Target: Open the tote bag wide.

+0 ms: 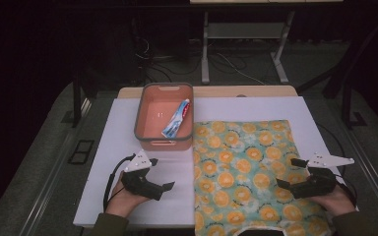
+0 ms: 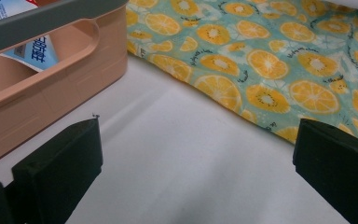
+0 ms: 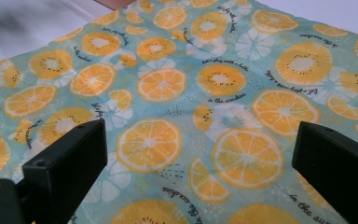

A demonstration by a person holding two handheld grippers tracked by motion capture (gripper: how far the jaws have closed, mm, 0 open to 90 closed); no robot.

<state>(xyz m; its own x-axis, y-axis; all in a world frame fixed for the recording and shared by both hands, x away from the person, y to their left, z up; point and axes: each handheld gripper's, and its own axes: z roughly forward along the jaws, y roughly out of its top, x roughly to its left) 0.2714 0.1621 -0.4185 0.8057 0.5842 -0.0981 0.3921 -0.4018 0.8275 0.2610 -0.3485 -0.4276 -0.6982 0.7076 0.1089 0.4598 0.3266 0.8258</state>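
A salmon-pink bin (image 1: 150, 142) with a grey rim stands at the back of the white board, and a toothpaste tube (image 1: 177, 119) lies inside it. A teal cloth (image 1: 246, 172) printed with orange slices is spread flat on the right half. My left gripper (image 1: 161, 173) hovers open over bare board, just in front of the bin and left of the cloth's edge. In the left gripper view the bin (image 2: 51, 88) is at upper left and the cloth (image 2: 270, 60) at upper right. My right gripper (image 1: 289, 172) is open above the cloth (image 3: 205, 84), with nothing between its jaws.
The white board (image 1: 128, 196) covers a wooden table whose back edge (image 1: 206, 91) shows behind the bin. The cloth's front edge hangs near the board's front. A desk frame and cables stand on the dark floor beyond.
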